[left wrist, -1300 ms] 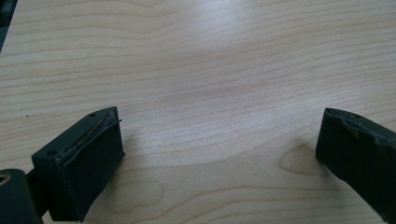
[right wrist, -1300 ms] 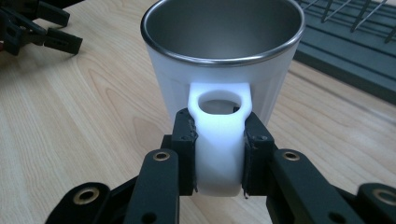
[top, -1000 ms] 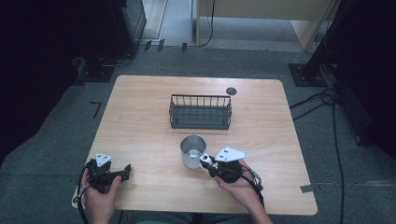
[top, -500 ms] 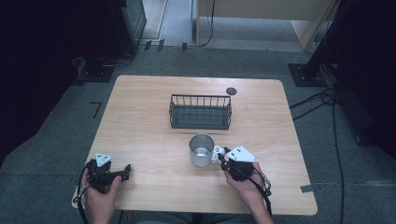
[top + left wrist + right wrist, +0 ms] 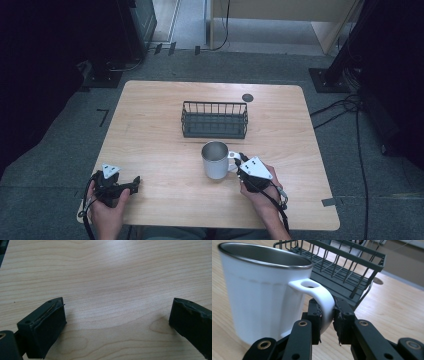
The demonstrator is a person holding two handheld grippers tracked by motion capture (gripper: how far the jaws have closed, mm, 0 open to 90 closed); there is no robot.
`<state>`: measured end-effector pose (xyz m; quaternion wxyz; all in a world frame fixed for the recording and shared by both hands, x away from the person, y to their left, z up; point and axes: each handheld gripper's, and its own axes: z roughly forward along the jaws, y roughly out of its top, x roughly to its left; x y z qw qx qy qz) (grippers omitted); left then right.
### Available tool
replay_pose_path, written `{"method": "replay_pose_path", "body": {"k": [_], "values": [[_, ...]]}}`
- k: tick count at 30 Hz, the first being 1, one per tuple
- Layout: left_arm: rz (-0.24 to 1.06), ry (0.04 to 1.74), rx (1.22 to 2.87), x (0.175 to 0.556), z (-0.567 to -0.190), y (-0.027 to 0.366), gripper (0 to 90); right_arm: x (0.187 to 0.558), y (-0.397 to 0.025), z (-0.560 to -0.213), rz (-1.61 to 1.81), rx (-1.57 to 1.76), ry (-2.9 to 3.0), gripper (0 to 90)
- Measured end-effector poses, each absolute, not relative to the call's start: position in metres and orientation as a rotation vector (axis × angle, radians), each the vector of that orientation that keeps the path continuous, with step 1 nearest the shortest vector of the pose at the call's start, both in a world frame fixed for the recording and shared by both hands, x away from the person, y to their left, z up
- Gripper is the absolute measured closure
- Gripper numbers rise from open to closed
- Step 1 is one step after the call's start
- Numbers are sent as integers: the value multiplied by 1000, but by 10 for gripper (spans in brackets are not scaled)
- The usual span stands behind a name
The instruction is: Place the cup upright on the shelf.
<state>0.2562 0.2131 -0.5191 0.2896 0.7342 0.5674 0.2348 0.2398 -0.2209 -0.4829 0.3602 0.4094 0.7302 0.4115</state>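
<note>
Right gripper view: right gripper [image 5: 327,315] has its jaws closed onto the handle [image 5: 322,296] of the mug [image 5: 262,292], one pad on each side of the white loop. Mug body sits to the left of the jaws in this view, upright, metal rim on top, base on the table [image 5: 397,312]. Wire basket [image 5: 347,270] lies just beyond the mug and jaws, apart from both.

High view: right gripper [image 5: 239,161] at the mug's [image 5: 215,161] right side, the person's hand [image 5: 257,189] behind it. Basket [image 5: 215,120] stands ahead of the gripper, near the mug but not touching. Small dark disc [image 5: 247,98] on the table past the basket's right end.

Left gripper [image 5: 135,183] is well apart from the mug, near the table's front left edge, held in the other hand [image 5: 106,202].

Left gripper view: jaws spread wide, nothing between them, bare wood [image 5: 112,285] below.
</note>
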Motion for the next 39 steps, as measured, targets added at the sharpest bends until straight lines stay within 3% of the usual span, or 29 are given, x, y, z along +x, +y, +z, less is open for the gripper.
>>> {"method": "replay_pose_path", "body": {"k": [14,39], "values": [[626,1514,1959,256,-519,213,9,241,-225,-475,1044,1002,1822,817],[628,1515,1957,256,-519,213,9,293,-224,-425,1126,1052,1714,814]]}}
